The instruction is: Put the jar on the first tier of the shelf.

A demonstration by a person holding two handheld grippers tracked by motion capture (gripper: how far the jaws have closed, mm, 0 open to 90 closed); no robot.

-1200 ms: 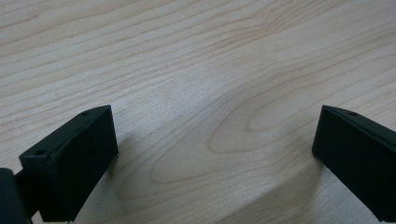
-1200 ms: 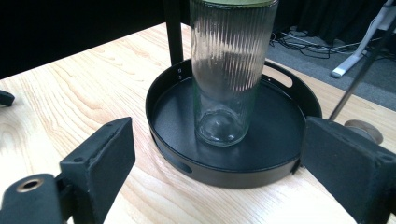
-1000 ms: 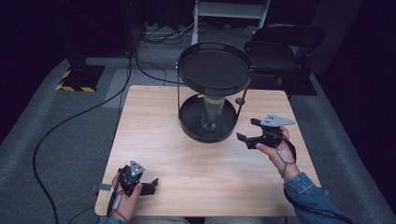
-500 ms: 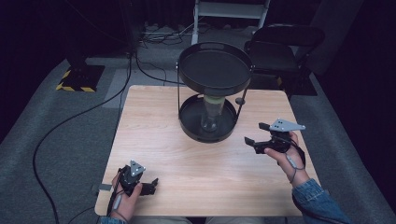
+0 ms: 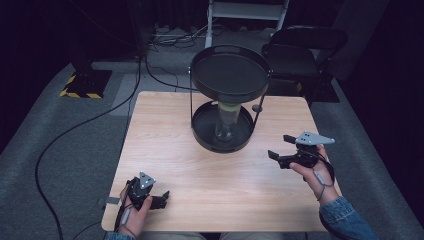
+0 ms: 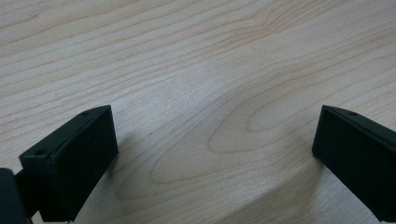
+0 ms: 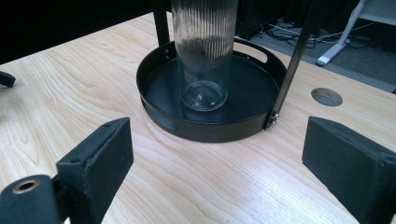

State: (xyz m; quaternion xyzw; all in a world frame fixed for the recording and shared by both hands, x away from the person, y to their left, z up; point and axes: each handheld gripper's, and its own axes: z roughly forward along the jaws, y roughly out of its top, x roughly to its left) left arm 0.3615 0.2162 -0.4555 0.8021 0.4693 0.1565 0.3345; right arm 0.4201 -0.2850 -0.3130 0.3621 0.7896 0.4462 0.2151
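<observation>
Drawing back from the two-tier black tray stand, the right tool sat farther toward the table's right edge than a second earlier, its jaws spread wide with nothing between them. The ribbed glass vase stood upright on the stand's lower tray, well apart from that tool. The left tool had not moved, resting near the front-left corner, jaws wide apart over bare wood. No writing could be read; the vase's upper part was probably hidden behind the top tray.

ribbed clear glass vase; matt black metal tray; pale wood table.
</observation>
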